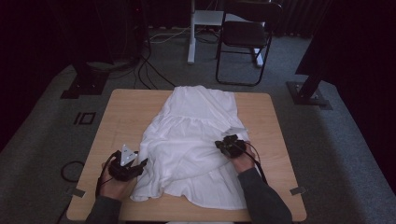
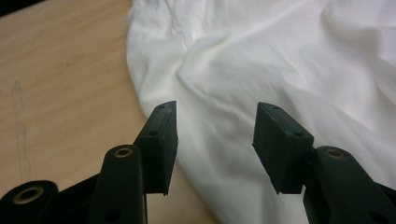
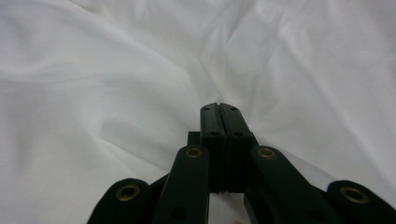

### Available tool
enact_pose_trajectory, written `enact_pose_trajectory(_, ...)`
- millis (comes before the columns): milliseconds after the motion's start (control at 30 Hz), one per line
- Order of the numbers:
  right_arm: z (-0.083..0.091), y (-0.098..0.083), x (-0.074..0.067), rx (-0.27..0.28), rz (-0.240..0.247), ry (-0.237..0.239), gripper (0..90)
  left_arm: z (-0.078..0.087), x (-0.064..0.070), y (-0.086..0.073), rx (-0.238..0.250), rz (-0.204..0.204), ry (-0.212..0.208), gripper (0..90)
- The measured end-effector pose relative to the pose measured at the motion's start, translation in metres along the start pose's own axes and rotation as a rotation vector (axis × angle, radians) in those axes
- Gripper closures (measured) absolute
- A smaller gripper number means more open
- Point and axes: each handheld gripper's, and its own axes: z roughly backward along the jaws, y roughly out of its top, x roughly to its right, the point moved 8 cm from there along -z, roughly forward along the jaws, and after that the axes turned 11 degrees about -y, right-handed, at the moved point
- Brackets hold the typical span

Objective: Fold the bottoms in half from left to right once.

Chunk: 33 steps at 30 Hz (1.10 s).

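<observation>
The left hand-held gripper (image 2: 215, 126) has its jaws spread with nothing between the pads, poised just over the near left edge of the white dress (image 1: 196, 140) where the cloth meets the bare table (image 1: 121, 116). The right hand-held gripper (image 3: 219, 109) has its jaws pressed together above the cloth at the dress's right side; whether any fabric is caught between them cannot be told. The dress lies spread in the middle of the table, its long axis running from the near edge to the far edge, narrow top pointing away and wide hem toward the person.
</observation>
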Motion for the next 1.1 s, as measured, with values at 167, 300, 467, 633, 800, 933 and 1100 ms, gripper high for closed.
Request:
enact_pose_trajectory(167, 0.075, -0.017, 0.025, 0.116, -0.032, -0.032, 88.8, 0.009, 0.001, -0.012, -0.017, 0.006, 0.01, 50.4)
enact_pose_trajectory(300, 0.109, -0.051, 0.046, 0.117, -0.065, -0.086, 88.8, 0.013, 0.0, -0.018, -0.031, 0.008, 0.018, 50.4)
enact_pose_trajectory(467, 0.116, -0.113, 0.064, 0.005, -0.111, -0.136, 88.0, 0.018, 0.001, -0.023, -0.033, 0.016, 0.025, 50.3)
enact_pose_trajectory(633, 0.097, -0.141, 0.064, -0.089, -0.106, -0.154, 66.8, 0.022, 0.016, -0.026, -0.037, 0.005, -0.019, 48.7)
enact_pose_trajectory(800, 0.088, -0.116, 0.06, -0.029, -0.101, -0.145, 58.8, 0.021, 0.034, -0.037, -0.068, -0.012, -0.075, 47.1)
enact_pose_trajectory(933, 0.064, -0.107, 0.06, -0.045, -0.125, -0.14, 53.0, 0.019, 0.046, -0.049, -0.086, -0.013, -0.141, 43.2)
enact_pose_trajectory(1100, 0.036, -0.11, 0.059, -0.096, -0.137, -0.134, 48.5, 0.024, 0.056, -0.064, -0.1, -0.035, -0.173, 35.8)
